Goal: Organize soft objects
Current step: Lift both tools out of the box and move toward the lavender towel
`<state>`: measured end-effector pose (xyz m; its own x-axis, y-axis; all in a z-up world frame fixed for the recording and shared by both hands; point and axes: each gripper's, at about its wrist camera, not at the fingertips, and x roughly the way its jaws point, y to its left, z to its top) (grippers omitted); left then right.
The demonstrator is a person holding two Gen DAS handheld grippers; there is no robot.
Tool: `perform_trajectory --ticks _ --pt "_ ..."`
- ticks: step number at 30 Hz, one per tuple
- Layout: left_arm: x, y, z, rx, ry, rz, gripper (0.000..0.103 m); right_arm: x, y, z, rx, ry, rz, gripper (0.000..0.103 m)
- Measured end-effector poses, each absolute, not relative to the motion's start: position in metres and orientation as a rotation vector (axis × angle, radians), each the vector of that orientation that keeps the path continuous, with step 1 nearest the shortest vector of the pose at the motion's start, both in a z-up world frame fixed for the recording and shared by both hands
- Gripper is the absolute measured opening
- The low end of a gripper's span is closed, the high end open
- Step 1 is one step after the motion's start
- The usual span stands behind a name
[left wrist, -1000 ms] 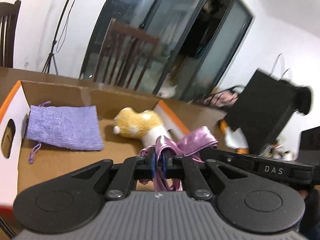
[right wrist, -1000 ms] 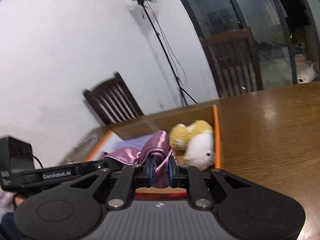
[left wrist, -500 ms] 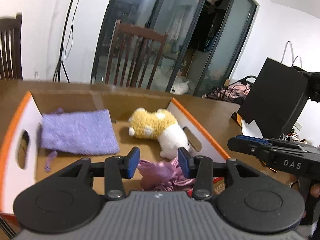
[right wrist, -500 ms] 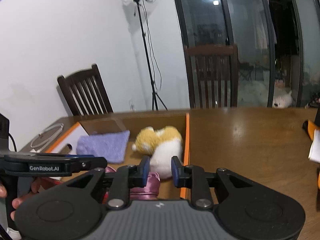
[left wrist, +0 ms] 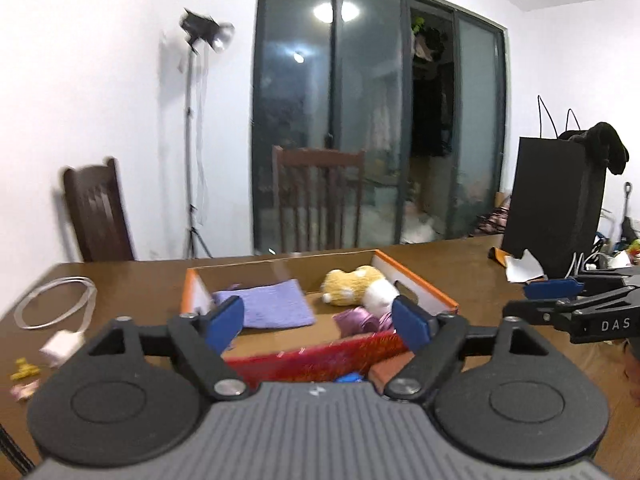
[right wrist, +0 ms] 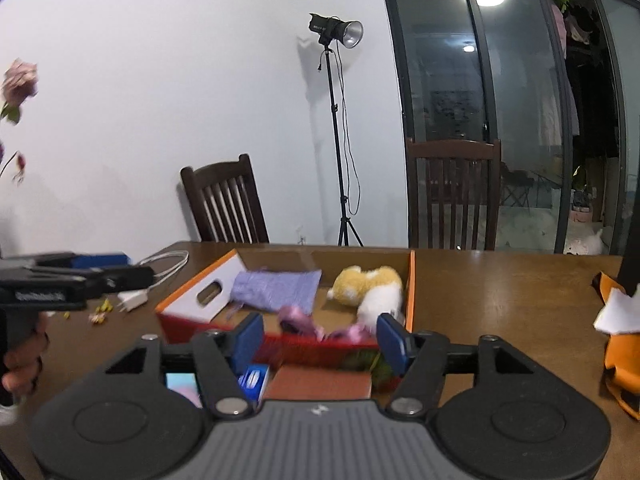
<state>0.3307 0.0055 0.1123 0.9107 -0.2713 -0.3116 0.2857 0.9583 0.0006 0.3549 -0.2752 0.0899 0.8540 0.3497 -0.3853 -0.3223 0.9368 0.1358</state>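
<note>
The pink satin cloth [left wrist: 362, 319] lies in the cardboard box [left wrist: 416, 282], at twelve o'clock beyond both grippers. The left gripper [left wrist: 318, 322] and right gripper [right wrist: 318, 338] have just been opening; their jaws stand wide, holding nothing. The box sits on the brown surface [right wrist: 500, 292], chairs [right wrist: 226, 204] behind.

Box [left wrist: 416, 280] sits mid worktop [left wrist: 140, 284]. Inside it: pouch [left wrist: 276, 306] at left, plush toy [left wrist: 360, 289] at right toward the back, satin cloth [left wrist: 358, 319] at front, just before the plush. On the worktop left of the box: cable loop [left wrist: 56, 300], charger [left wrist: 60, 343] in front of it. Paper bag [left wrist: 552, 208] at far right. Chair [left wrist: 316, 200] behind the worktop, second chair [left wrist: 98, 212] at back left, light stand [left wrist: 196, 120] between them.
</note>
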Motion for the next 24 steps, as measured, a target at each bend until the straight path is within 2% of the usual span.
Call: perform_trajectory --ticks 4,13,24 --pt "0.281 0.012 0.098 0.023 0.271 -0.250 0.095 0.322 -0.270 0.075 0.060 0.471 0.376 0.070" --pt "0.231 0.017 0.068 -0.004 0.349 -0.253 0.096 0.274 -0.280 0.051 0.120 0.552 0.324 0.071" --pt "0.229 0.006 0.057 0.010 0.362 -0.257 0.097 0.259 -0.290 0.047 0.146 0.546 0.318 0.071"
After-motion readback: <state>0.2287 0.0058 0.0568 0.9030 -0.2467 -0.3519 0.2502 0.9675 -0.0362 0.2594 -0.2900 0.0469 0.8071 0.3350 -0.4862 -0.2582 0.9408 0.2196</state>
